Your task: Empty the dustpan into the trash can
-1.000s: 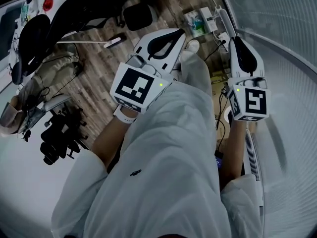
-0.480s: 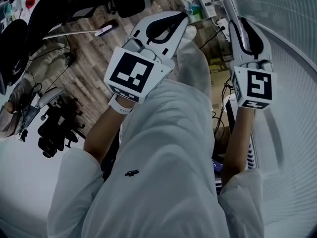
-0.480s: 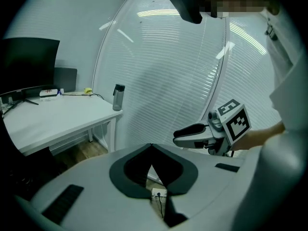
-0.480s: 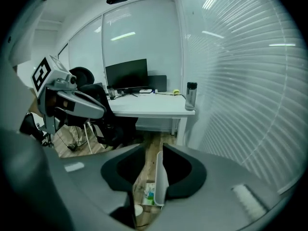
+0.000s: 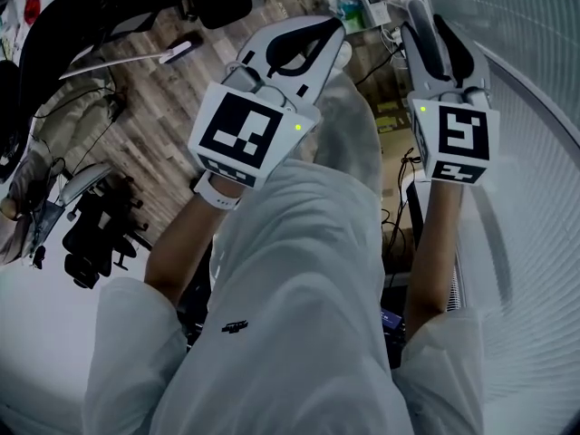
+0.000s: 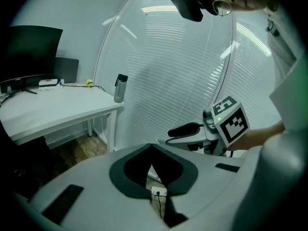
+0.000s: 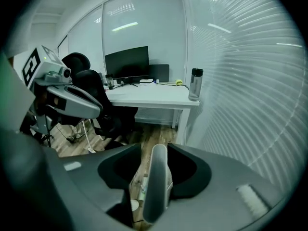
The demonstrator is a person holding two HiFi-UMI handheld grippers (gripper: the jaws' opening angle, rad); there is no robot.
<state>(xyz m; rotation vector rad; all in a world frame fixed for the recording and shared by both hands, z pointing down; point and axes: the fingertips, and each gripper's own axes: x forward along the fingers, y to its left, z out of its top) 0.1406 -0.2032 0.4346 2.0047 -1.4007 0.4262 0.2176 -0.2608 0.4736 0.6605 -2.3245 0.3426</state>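
Left hand-held gripper [image 6: 151, 147] closed, empty; at its 3 o'clock, right hand-held gripper [image 7: 154, 150] jaws just opening, now wide, grey handle [image 7: 156, 186] upright between them.

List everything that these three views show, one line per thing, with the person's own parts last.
desk: one, white, against the blinds.
monitor: one, black, on the desk.
bottle: one, greyish with a dark cap, on the desk corner nearest the blinds.
office chair: at least one, black, beside the desk.
power strip: one, white, low on the floor with a cable plugged in.
blinds: white, along the curved wall.
floor: brown wood pattern.
pale handle: one, whitish, upright between the right gripper's jaws, not clamped.
clothing: white, on the person.
left gripper: one, white and black, jaws shut, empty.
right gripper: one, white and black, jaws have just been opening around the handle.
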